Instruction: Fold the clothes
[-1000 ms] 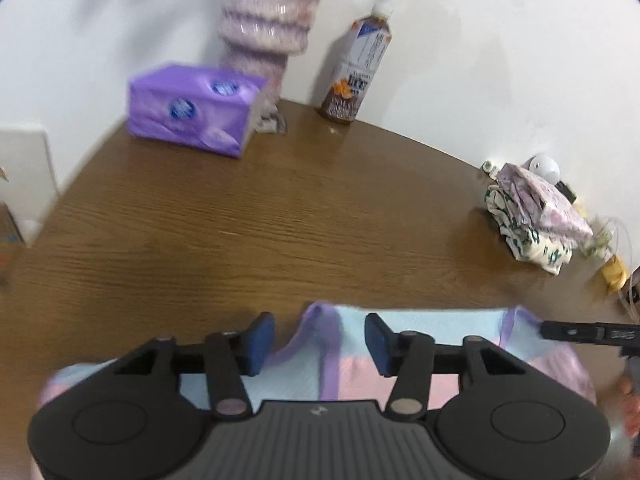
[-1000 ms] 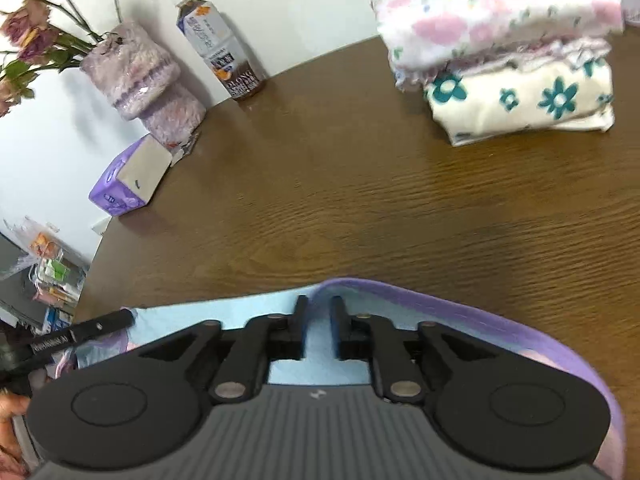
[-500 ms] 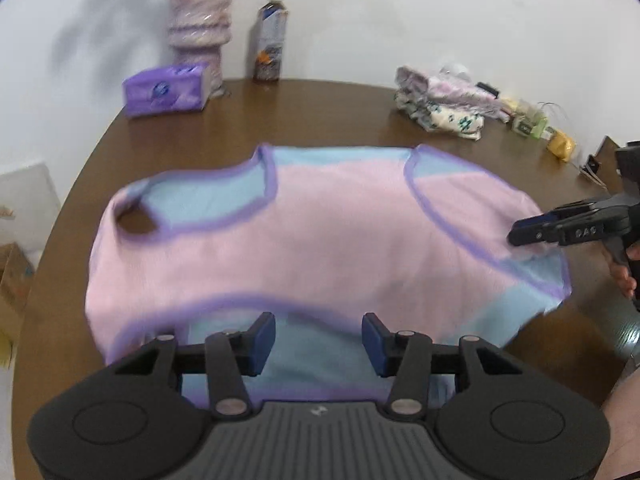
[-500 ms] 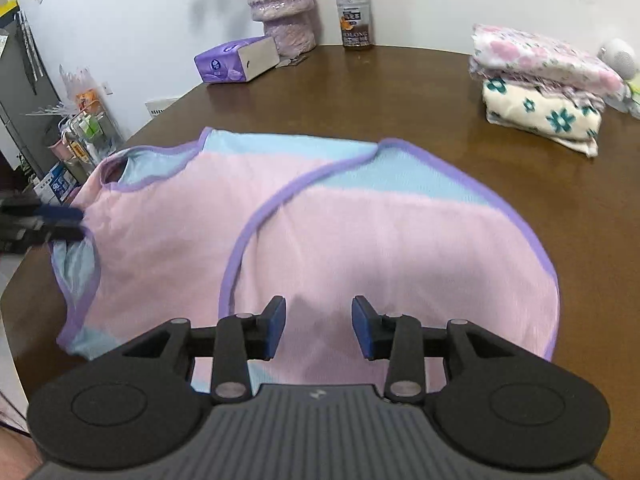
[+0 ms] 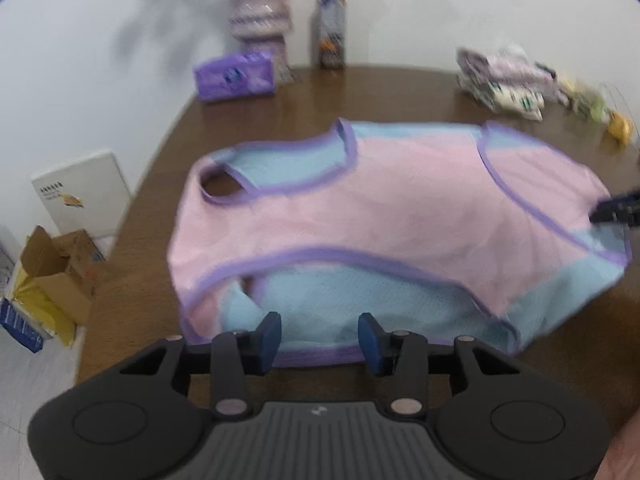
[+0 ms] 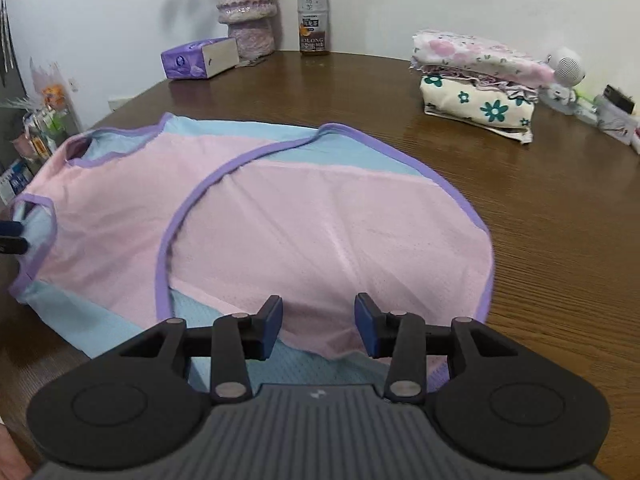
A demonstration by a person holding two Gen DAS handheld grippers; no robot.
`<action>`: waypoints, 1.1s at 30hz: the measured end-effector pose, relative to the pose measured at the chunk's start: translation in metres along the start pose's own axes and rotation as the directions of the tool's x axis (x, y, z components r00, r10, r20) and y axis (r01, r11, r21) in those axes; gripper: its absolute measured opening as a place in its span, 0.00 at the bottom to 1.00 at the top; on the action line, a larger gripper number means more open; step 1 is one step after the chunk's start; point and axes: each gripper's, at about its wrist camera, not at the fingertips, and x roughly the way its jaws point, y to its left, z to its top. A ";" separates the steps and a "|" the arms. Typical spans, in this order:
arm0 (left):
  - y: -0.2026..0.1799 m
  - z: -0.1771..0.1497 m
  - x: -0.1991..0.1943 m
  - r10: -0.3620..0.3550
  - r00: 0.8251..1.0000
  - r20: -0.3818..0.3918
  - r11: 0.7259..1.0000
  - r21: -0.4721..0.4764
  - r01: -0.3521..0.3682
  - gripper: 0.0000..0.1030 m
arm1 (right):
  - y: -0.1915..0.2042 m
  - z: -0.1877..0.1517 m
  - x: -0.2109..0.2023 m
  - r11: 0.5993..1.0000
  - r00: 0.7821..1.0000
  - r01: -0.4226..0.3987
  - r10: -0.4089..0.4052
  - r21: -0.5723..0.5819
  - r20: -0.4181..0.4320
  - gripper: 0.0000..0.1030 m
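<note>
**Pink vest spread flat, both tools clear of the cloth**

Pink mesh with pale blue panels and purple binding, the vest [image 6: 256, 216] lies spread across the near part of the brown wooden counter [image 6: 560, 216], one side hanging a little over the counter's near-left edge. The right tool [image 6: 318, 326] hovers above its near hem, jaws partly apart and opening, with nothing pinched between the blue pads. The left tool [image 5: 319, 338] hangs over the opposite hem, jaws partly apart and closing, also gripping no cloth; that view is blurred.

Farther off stand a stack of folded clothes [image 6: 476, 84], a purple tissue box [image 6: 198, 58], a tea bottle [image 6: 313, 12] and a knitted vase [image 6: 246, 4].

Risks from here, as I judge them: the mesh looks thin and slippery, so a pinch may catch only the top layer and drag the fold askew. The overhanging side could slide off the counter if it is tugged. If the two tools lift unevenly, the purple edges will not line up.
</note>
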 end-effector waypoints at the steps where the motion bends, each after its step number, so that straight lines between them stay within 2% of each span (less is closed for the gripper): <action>1: 0.005 0.002 -0.003 0.022 1.000 0.019 1.000 -0.021 -0.022 0.40 | 0.000 0.000 -0.001 1.000 1.000 0.003 -0.003 0.003 -0.002 0.40; 3: 0.015 0.006 -0.005 0.081 0.996 0.041 0.995 -0.058 -0.079 0.41 | -0.003 0.002 -0.001 1.000 1.000 -0.004 0.004 0.027 -0.004 0.41; 8: 0.034 0.006 0.005 0.207 0.978 -0.005 0.976 -0.065 -0.207 0.41 | -0.007 0.001 -0.001 0.999 1.000 0.015 -0.016 0.051 0.014 0.41; 11: 0.040 0.006 0.014 0.219 0.975 -0.028 0.973 -0.071 -0.220 0.41 | -0.010 0.001 0.000 0.998 1.000 0.021 -0.022 0.064 0.017 0.41; 13: 0.042 0.007 0.016 0.208 0.978 -0.027 0.976 -0.065 -0.209 0.28 | -0.010 0.002 0.000 0.998 0.999 0.030 -0.031 0.060 0.016 0.41; 14: 0.042 0.008 0.016 0.206 0.978 -0.036 0.977 -0.047 -0.208 0.14 | -0.011 0.002 0.001 0.998 0.999 0.032 -0.033 0.060 0.016 0.41; 17: 0.036 0.009 0.016 0.236 0.970 -0.059 0.972 0.025 -0.234 0.13 | -0.009 0.002 0.003 0.998 0.999 0.053 -0.054 0.043 0.007 0.41; 18: 0.034 0.011 0.016 0.238 0.969 -0.068 0.971 0.041 -0.236 0.16 | -0.008 0.002 0.003 0.997 0.998 0.068 -0.068 0.034 0.004 0.43; 19: 0.032 0.012 0.014 0.236 0.969 -0.072 0.971 0.048 -0.233 0.17 | -0.008 0.002 0.003 0.997 0.997 0.075 -0.075 0.032 0.003 0.45; 21: 0.029 0.020 0.008 0.226 0.973 -0.054 0.974 0.037 -0.224 0.34 | -0.010 0.002 0.003 0.996 0.997 0.075 -0.075 0.038 0.001 0.46; 24: 0.025 0.037 -0.008 0.147 0.987 0.059 0.989 0.013 -0.148 0.43 | -0.011 0.003 0.004 0.997 0.997 0.073 -0.073 0.038 0.000 0.46; 25: 0.023 0.044 -0.008 0.107 0.991 0.081 0.994 0.015 -0.109 0.43 | -0.011 0.005 0.003 0.997 0.998 0.062 -0.062 0.044 0.005 0.46; 28: 0.009 0.065 0.011 0.008 0.997 0.080 0.998 0.064 -0.013 0.43 | -0.004 0.013 -0.003 0.999 0.999 0.002 -0.004 0.042 0.049 0.46; 30: 0.000 0.075 0.037 -0.028 0.999 0.044 0.995 0.095 0.023 0.42 | 0.007 0.019 -0.004 0.999 0.997 -0.034 0.033 0.015 0.072 0.46; 33: -0.005 0.080 0.069 -0.021 1.000 -0.016 0.995 0.099 0.022 0.43 | 0.021 0.026 0.007 0.999 0.997 -0.037 0.039 -0.029 0.071 0.46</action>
